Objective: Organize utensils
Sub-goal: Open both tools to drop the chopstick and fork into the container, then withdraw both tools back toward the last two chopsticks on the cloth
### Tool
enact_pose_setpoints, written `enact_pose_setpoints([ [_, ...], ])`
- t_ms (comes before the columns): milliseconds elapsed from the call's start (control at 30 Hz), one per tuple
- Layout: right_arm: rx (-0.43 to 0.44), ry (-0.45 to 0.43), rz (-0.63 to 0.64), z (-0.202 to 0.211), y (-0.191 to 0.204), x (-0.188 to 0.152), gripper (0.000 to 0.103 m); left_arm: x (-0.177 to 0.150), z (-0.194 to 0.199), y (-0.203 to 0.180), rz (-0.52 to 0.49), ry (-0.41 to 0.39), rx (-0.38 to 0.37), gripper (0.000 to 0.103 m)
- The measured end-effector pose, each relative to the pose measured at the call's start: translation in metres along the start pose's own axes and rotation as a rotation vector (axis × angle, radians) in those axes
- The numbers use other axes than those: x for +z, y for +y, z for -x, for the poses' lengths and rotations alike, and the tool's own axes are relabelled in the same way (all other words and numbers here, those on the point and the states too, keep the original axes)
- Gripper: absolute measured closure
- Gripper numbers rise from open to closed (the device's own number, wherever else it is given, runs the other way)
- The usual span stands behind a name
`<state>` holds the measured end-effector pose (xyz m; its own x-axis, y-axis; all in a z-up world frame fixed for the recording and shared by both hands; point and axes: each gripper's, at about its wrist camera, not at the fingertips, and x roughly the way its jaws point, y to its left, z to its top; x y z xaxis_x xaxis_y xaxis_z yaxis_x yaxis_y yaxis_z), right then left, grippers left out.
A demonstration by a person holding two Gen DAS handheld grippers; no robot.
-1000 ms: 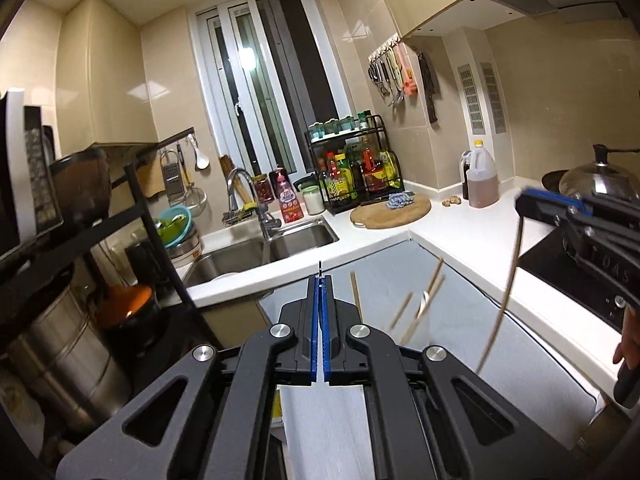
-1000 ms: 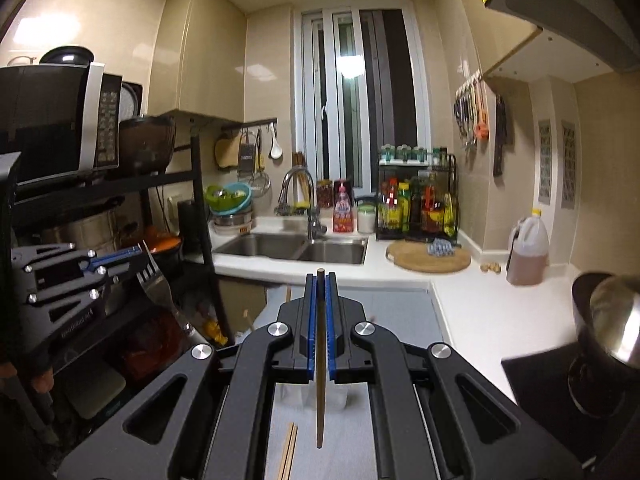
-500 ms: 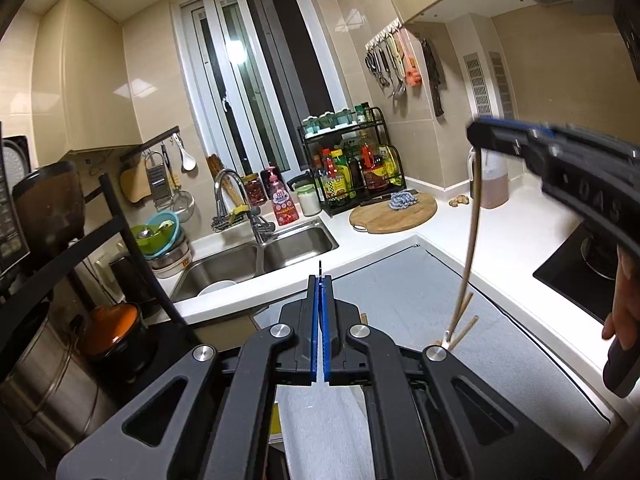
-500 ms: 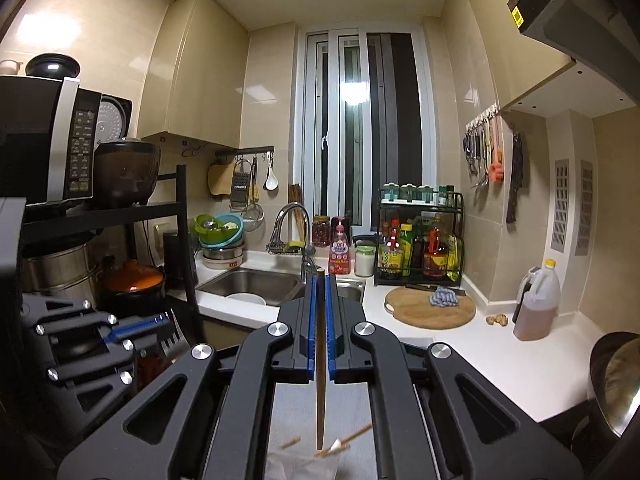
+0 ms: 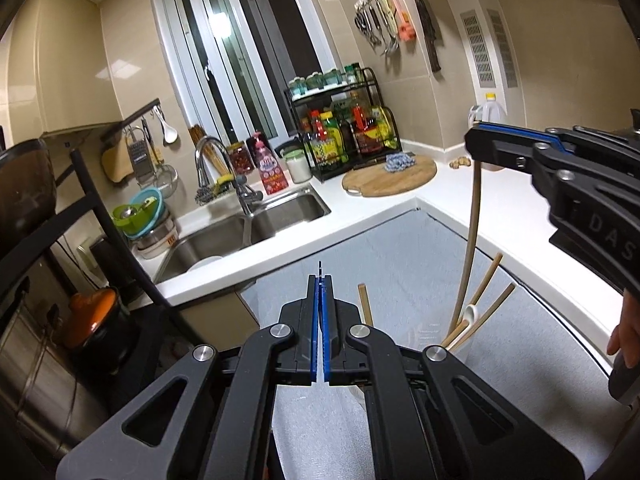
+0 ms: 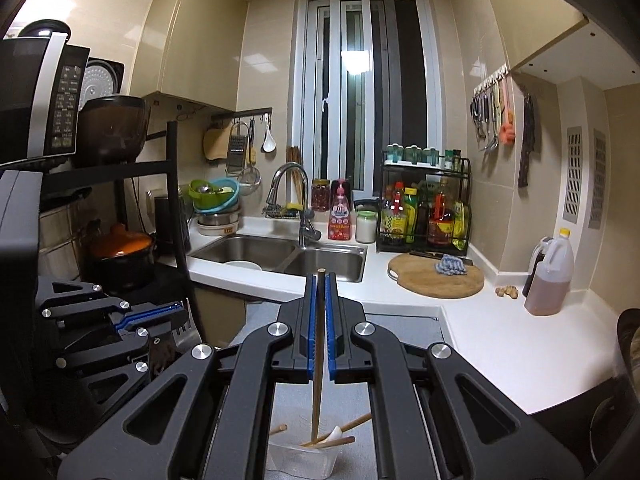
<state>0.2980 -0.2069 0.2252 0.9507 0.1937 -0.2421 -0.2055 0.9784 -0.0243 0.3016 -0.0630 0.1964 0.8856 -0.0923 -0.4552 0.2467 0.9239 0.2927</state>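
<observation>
My right gripper [image 6: 320, 280] is shut on a wooden chopstick [image 6: 318, 364] that hangs straight down, its lower tip inside a clear plastic container [image 6: 300, 460] on the grey mat. The container holds other chopsticks [image 6: 348, 426] and a white spoon [image 6: 334, 434]. In the left wrist view the right gripper [image 5: 476, 136] holds the chopstick [image 5: 472, 232] above the same container, where chopsticks [image 5: 486, 300] and the spoon [image 5: 470, 314] lean. My left gripper [image 5: 320, 280] is shut on a thin metal spatula blade [image 6: 188, 330], seen edge-on, left of the container.
A grey mat [image 5: 380, 264] covers the white counter [image 6: 520, 344]. A double sink [image 6: 280, 256] with a tap is behind. A round cutting board [image 6: 436, 280], spice rack [image 6: 424, 216] and oil jug [image 6: 550, 280] stand at the back right. A black shelf rack [image 6: 176, 216] stands on the left.
My right gripper has carried the chopstick leftward and down until its tip sits in the container. Both cameras have risen and tilted. The left gripper stays shut on the spatula.
</observation>
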Motion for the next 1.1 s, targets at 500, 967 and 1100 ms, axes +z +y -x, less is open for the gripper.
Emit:
enact_pose_setpoints([
  [500,0.006,0.106,-0.023,-0.004,-0.008,-0.039,0.055,-0.015,-0.006,0.015,0.067,-0.01,0.099,0.013],
  [967,-0.103,0.183,-0.138,0.125,0.015,-0.149,0.02,-0.131,0.085,-0.011,0.281,0.079,0.068,0.011],
  [1100,-0.106,0.216,-0.125,0.164,0.032,-0.183,0.02,-0.177,0.113,-0.03,0.313,0.119,0.059,0.011],
])
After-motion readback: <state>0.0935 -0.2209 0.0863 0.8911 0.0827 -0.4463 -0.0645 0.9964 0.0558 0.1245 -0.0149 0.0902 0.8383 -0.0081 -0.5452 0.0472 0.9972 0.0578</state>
